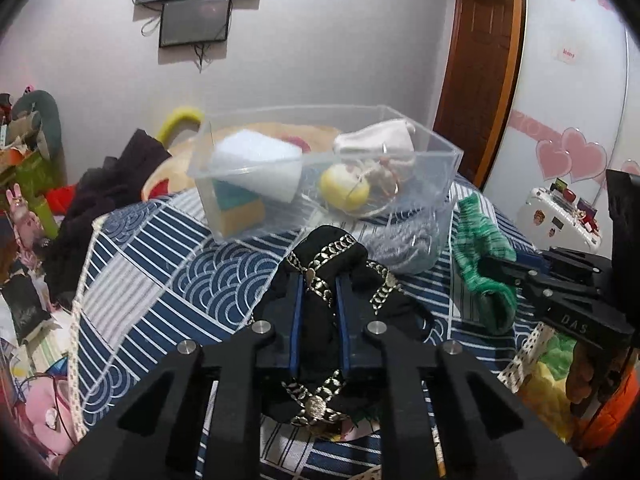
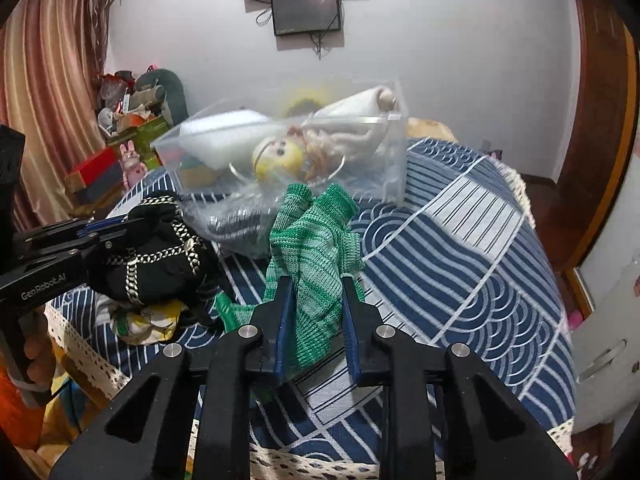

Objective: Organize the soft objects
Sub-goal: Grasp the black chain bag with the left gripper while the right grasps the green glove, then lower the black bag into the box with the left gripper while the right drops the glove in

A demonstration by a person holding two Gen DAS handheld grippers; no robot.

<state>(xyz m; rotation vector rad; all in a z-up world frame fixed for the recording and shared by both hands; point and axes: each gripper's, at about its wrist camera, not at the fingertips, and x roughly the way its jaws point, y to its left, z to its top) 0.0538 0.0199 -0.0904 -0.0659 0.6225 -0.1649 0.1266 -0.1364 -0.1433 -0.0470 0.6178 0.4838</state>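
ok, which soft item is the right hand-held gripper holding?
The green knit cloth, between the right hand-held gripper fingers; the black chain-trimmed piece is in the left hand-held gripper.

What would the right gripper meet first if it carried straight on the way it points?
Holding the green knitted cloth, the right gripper points toward the clear plastic storage box; the cloth would probably touch the box's near wall first, though depth is unclear.

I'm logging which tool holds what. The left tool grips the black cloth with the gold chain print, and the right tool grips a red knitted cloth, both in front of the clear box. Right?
Not quite: the right tool grips a green knitted cloth, not a red one, as the right wrist view shows. The left tool does grip the black chain-print cloth, in front of the clear box.
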